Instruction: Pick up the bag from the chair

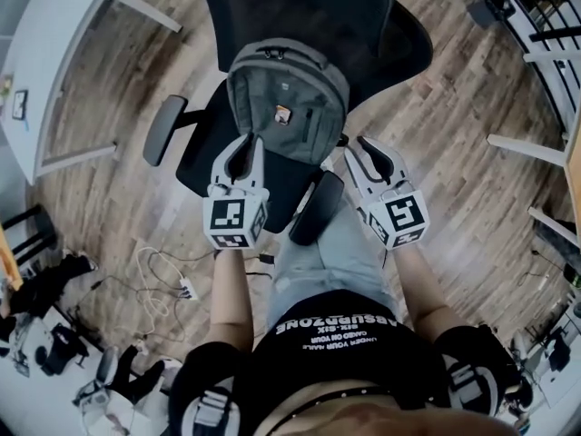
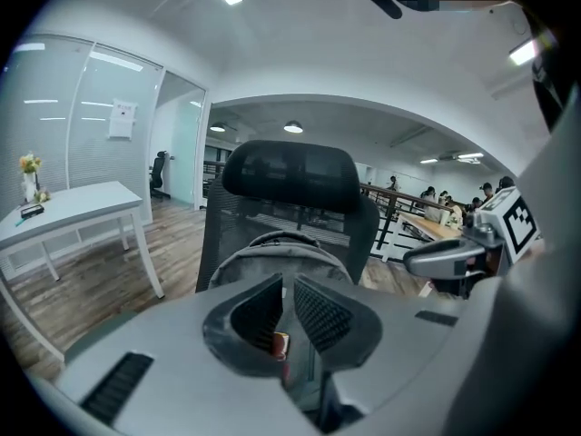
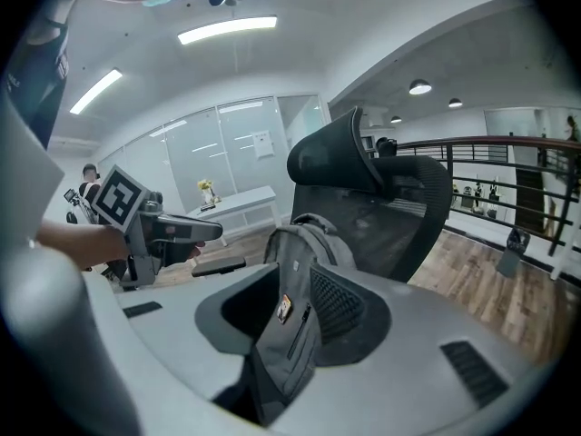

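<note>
Grey bag (image 1: 286,89) on chair (image 1: 363,16) — left gripper (image 1: 251,142), right gripper (image 1: 356,148) beside it.

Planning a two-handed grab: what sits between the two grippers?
Head view: the lower part of the bag and a black armrest lie between the left gripper and right gripper.

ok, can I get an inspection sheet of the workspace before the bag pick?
Surface: black office chair on a wood floor.
Job's things: grey backpack upright on the seat, leaning on the backrest.
Clutter: nothing seen on the seat besides the backpack.
Grippers: left hand-held gripper at the backpack's lower front, jaws slightly apart, gripping nothing; right hand-held gripper beside the backpack, jaws wide apart, empty.
Cables: loose white cables and a power strip on the floor to the person's left.
Surroundings: white table to the left; railing behind the chair.
</note>
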